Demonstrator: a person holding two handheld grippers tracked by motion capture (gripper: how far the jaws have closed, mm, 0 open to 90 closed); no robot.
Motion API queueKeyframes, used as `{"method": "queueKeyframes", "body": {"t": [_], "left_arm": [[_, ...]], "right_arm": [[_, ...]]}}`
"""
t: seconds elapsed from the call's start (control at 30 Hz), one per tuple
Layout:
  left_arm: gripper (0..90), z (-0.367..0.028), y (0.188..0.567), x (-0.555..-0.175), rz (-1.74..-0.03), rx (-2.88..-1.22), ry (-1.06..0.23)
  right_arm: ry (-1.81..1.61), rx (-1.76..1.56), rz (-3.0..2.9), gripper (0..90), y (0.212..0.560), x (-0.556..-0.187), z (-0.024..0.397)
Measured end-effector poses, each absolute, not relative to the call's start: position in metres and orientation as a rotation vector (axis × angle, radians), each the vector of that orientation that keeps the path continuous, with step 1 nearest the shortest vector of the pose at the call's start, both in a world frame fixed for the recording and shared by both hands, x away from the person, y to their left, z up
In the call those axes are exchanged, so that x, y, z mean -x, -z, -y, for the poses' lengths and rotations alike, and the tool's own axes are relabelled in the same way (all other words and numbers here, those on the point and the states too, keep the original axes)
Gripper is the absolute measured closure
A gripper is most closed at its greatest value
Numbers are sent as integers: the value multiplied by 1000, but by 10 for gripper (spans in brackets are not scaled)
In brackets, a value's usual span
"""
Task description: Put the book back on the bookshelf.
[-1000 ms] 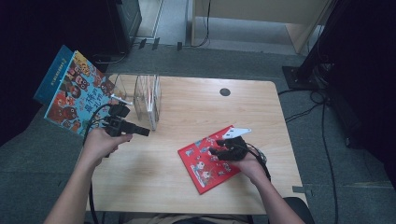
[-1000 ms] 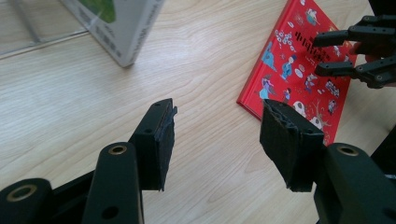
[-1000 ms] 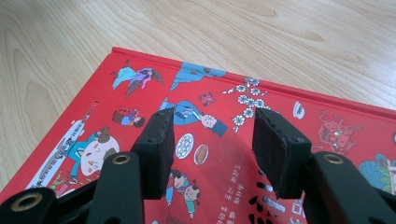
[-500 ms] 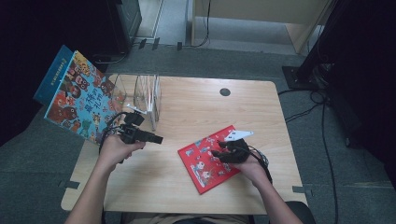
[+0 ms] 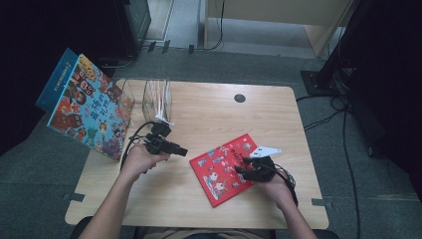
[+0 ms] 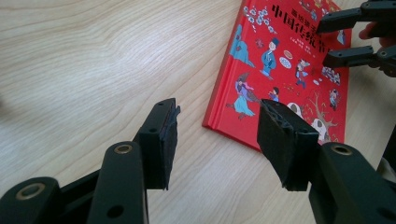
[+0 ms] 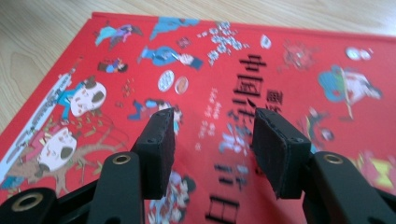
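A red picture book (image 5: 219, 174) lies flat on the wooden table (image 5: 209, 114), right of centre. My left gripper (image 5: 183, 151) hovers just left of the book's left edge and points at it. Its jaws are open and have just been closing a little, with nothing between them. In the left gripper view the book's corner (image 6: 280, 60) lies beyond the left gripper (image 6: 217, 135). My right gripper (image 5: 238, 170) hangs over the book's right part. In the right gripper view the right gripper (image 7: 212, 144) is open just above the cover (image 7: 280, 70).
A clear acrylic book holder (image 5: 157, 99) stands at the table's back left. A large blue picture book (image 5: 87, 117) leans beyond the left edge. A dark round hole (image 5: 240, 98) sits near the far edge. Cables run over the floor at right.
My left hand has moved right and down, from beside the acrylic holder to the red book's left edge. My right hand has shifted slightly toward the near edge over the book.
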State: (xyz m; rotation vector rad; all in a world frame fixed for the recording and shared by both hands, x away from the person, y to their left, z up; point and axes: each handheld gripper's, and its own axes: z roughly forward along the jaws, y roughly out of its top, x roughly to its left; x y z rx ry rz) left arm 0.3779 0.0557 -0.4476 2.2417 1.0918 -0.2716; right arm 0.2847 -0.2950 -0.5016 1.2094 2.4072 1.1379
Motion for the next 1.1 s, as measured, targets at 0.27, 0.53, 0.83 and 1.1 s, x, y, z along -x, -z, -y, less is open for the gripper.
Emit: {"method": "queueKeyframes", "body": {"t": [0.27,0.53,0.83,1.1], "left_arm": [[536,-40,462,-384,-1016,-2266,269],[528,-27,479,-390,-972,-2283,293],[520,-19,487,-394,-967,-2269,328],[523,-15,490,-394,-959,-2304,328]], "right_arm": [[-1119,-1276,-2357,511,504,-271,310],[-1108,-1335,-2310,548,504,-259,325],[-1091,-1377,-2272,610,504,-248,337],[-1072,-1402,-2256,672,504,-242,343]]}}
